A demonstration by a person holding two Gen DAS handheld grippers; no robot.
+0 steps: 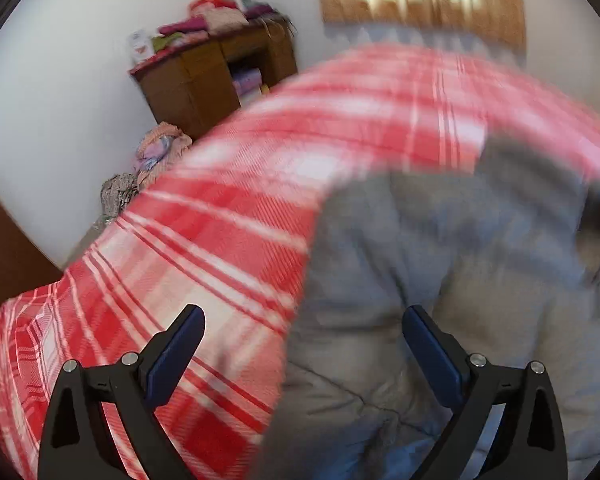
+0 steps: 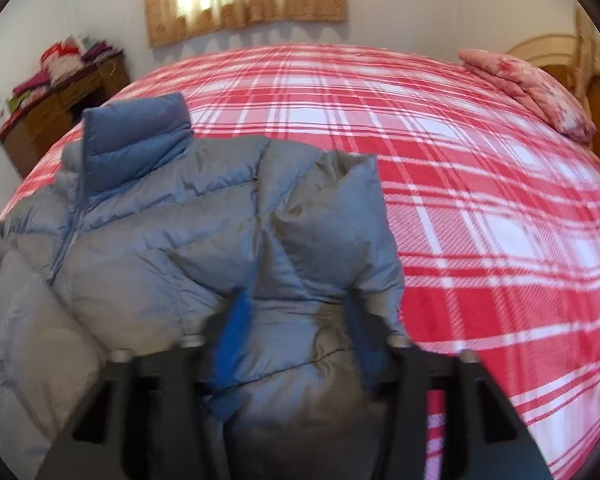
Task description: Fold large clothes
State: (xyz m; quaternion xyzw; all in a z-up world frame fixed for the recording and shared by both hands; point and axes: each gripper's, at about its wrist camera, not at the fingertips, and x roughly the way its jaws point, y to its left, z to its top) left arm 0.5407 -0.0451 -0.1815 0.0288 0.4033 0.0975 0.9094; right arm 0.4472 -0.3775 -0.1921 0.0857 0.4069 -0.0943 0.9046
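I'm at the stage of folding a sleeve in on the blue-grey puffer jacket (image 2: 148, 240), which lies on the bed (image 2: 460, 200) with its red plaid cover, collar (image 2: 136, 140) pointing toward the far side. My right claw (image 2: 300, 320) has padded sleeve fabric bunched between its fingers; the fingers are blurred, but I judge it is clenched on the jacket, with the sleeve humped up over the body of the garment. My left claw (image 1: 304, 356) is spread wide and grasping nothing, hovering above the jacket's edge where it meets the plaid cover; that view is heavily smeared.

Next, I think, the right claw should lay the sleeve flat across the chest and let go, while the left pins the puffy body so it doesn't spring back. The filling looks bulky and slippery, so folds may not hold.

As for storage: a wooden cabinet (image 1: 204, 80) by the wall carries a stack of folded clothes (image 1: 216, 16) on top, and an open shelf holds more, too blurred to identify.
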